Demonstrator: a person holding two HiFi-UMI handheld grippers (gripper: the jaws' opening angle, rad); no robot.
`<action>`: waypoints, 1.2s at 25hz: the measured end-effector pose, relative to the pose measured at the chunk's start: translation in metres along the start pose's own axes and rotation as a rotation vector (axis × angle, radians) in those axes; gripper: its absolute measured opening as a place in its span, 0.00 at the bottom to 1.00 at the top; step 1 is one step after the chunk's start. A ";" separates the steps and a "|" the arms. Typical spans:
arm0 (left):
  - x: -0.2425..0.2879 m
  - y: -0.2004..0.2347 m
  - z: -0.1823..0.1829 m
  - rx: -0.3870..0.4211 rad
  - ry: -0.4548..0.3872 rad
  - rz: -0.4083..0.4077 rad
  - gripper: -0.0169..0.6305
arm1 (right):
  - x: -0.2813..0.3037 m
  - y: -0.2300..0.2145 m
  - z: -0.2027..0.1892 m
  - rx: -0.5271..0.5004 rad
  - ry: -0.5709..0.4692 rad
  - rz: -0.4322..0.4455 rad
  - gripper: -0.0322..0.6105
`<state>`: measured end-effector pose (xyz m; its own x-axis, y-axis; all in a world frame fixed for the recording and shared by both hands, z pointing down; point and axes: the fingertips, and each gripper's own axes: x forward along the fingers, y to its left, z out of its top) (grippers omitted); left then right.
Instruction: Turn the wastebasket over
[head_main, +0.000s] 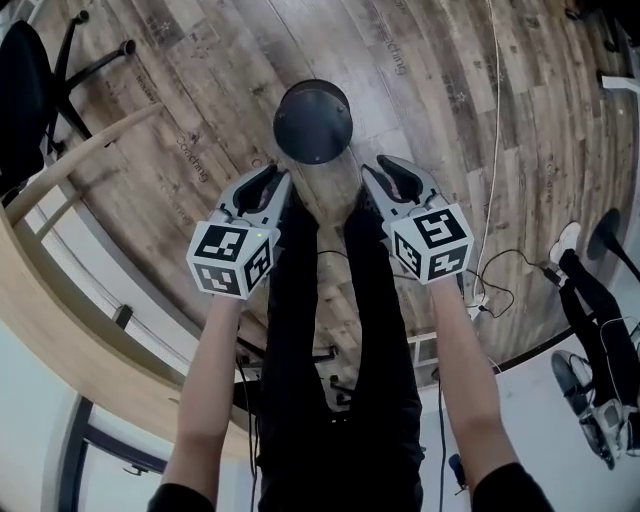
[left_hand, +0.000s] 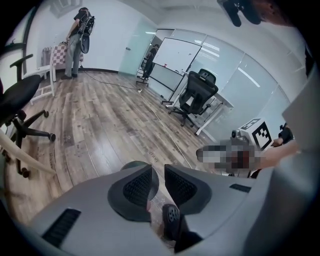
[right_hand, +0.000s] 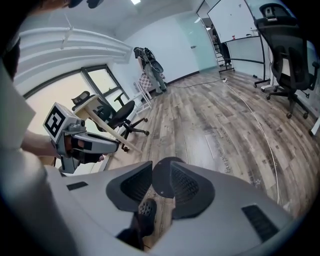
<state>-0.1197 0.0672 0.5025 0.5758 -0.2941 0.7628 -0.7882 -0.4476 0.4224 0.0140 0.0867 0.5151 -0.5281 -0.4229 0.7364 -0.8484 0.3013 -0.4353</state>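
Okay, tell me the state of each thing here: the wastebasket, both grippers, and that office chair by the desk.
Wastebasket: standing on the floor, closed end apparently up, untouched.
Left gripper: jaws slightly apart, nothing between them.
Right gripper: jaws slightly apart, nothing between them.
Office chair: upright, nobody in it.

A grey-brown wood-plank floor (head_main: 450, 90) carries a thin white cable (head_main: 492, 150) along its right side. A black mesh swivel chair (left_hand: 196, 95) stands near its far edge, and a standing person (left_hand: 76, 42) is at its far-left corner.
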 end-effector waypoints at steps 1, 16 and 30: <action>0.006 0.006 -0.005 -0.003 0.008 0.005 0.17 | 0.007 -0.004 -0.004 -0.002 0.008 0.000 0.21; 0.083 0.084 -0.054 0.002 0.068 0.032 0.30 | 0.105 -0.049 -0.046 -0.052 0.103 0.001 0.34; 0.138 0.126 -0.088 -0.035 0.156 0.057 0.35 | 0.163 -0.087 -0.070 -0.065 0.168 -0.009 0.40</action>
<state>-0.1586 0.0450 0.7041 0.4913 -0.1820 0.8518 -0.8274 -0.4031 0.3910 0.0041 0.0518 0.7094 -0.5021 -0.2786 0.8187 -0.8459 0.3550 -0.3980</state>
